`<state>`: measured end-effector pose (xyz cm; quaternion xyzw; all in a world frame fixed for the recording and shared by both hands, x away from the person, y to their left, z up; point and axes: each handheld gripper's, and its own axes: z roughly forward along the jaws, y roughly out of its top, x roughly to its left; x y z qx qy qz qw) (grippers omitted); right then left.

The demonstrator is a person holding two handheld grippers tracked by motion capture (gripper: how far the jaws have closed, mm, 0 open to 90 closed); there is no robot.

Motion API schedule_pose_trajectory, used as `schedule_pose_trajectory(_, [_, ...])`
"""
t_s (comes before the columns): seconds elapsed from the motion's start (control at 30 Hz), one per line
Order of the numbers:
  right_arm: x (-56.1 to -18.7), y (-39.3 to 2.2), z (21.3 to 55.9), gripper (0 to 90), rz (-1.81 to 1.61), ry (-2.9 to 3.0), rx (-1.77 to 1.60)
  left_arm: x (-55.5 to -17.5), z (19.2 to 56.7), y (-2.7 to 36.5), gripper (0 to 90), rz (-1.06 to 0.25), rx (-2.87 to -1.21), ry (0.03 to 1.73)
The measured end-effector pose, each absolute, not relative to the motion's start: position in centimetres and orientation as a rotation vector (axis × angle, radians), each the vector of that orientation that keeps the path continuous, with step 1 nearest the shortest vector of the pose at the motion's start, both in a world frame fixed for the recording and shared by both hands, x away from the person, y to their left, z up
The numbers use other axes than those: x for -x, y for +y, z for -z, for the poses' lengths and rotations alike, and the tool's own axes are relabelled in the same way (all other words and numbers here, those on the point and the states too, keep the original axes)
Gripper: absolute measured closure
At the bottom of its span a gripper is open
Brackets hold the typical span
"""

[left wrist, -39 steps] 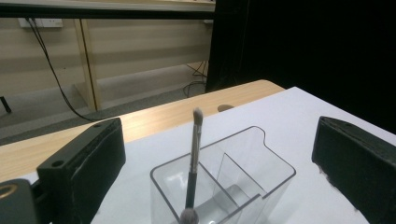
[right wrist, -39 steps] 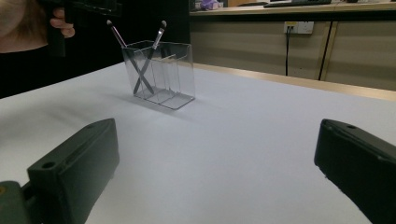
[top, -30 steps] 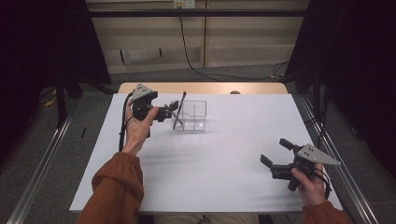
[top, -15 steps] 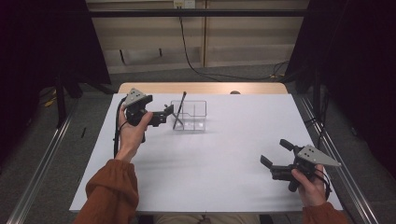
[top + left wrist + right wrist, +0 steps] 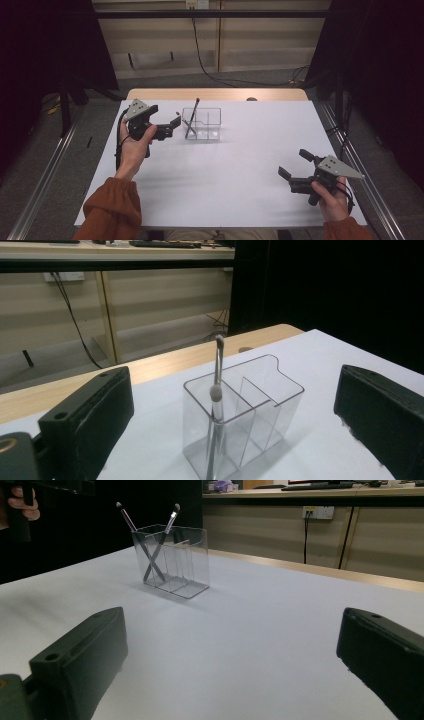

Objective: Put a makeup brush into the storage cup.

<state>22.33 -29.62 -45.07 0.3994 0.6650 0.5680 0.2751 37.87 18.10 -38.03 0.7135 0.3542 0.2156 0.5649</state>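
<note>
Two slim brushes (image 5: 150, 545) crossed, leaning in clear divided holder (image 5: 202, 125) — left end compartment.

The table (image 5: 240, 180) in front of me was covered by a white sheet, with a strip of bare wood showing along its far edge. On the sheet, toward the far left, stood a clear plastic organizer (image 5: 202, 124) with several compartments. Two thin brushes (image 5: 160, 540) leaned crossed in its end compartment, tips up above the rim. A small dark round spot (image 5: 251, 99) sat on the wooden strip behind the organizer.
</note>
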Motion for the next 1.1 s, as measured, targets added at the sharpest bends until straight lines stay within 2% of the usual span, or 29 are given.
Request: schedule_pose_trajectory(1.1, [-22.3, -29.5, 45.1, 0.0, -1.52, 1.786, -1.073, -31.8, 39.8, 22.4, 2.8, -0.522, -1.657, 0.862])
